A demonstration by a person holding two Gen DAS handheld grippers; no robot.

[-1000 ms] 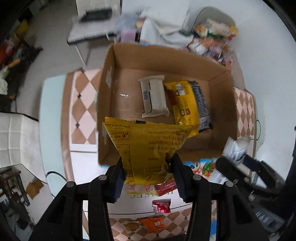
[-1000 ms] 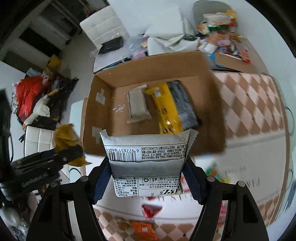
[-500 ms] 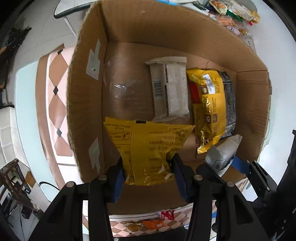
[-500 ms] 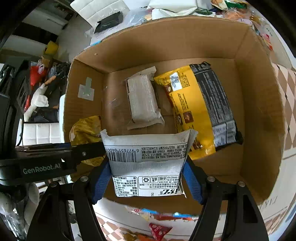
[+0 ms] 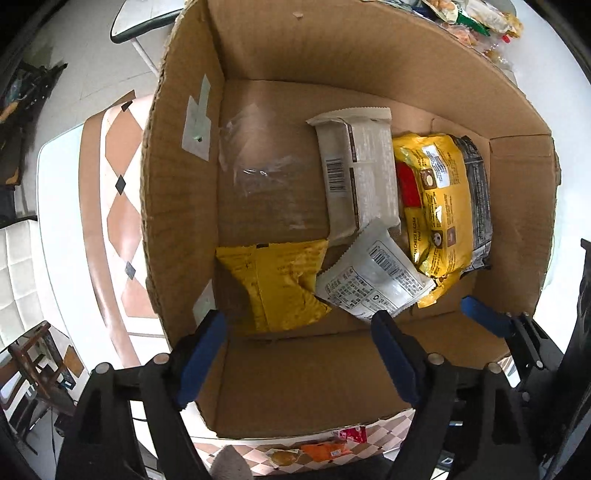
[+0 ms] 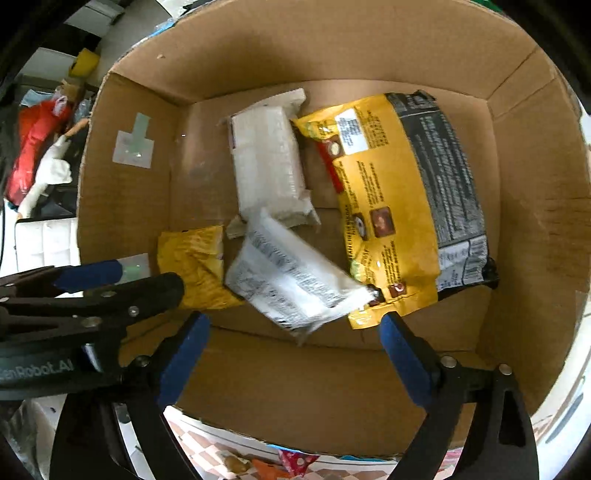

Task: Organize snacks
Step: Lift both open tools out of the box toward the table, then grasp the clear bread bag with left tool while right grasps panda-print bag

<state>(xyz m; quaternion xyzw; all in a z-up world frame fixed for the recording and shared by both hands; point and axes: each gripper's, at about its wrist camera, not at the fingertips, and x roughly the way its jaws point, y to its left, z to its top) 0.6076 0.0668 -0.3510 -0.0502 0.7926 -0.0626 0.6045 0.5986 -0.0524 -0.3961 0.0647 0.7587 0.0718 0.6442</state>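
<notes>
A cardboard box [image 5: 177,206] [image 6: 122,206] holds several snack packs. A small yellow pack [image 5: 280,288] [image 6: 195,266] lies at its near left. A white pack with a barcode [image 5: 373,280] [image 6: 291,280] lies beside it, blurred in the right wrist view. Behind them lie a pale wrapped bar [image 5: 358,173] [image 6: 269,166] and a large yellow and black bag [image 5: 443,206] [image 6: 402,199]. My left gripper [image 5: 295,350] is open and empty above the box's near wall. My right gripper [image 6: 295,354] is open and empty too. The left gripper also shows in the right wrist view [image 6: 122,280].
The box stands on a table with a brown diamond-patterned cloth [image 5: 114,206]. Loose snacks [image 5: 317,448] lie on the cloth in front of the box. More snack bags [image 5: 476,18] sit behind the box. A white chair [image 5: 18,280] is at the left.
Both grippers moved forward over the box and opened. The yellow pack and the white pack left the jaws and now lie on the box floor.
</notes>
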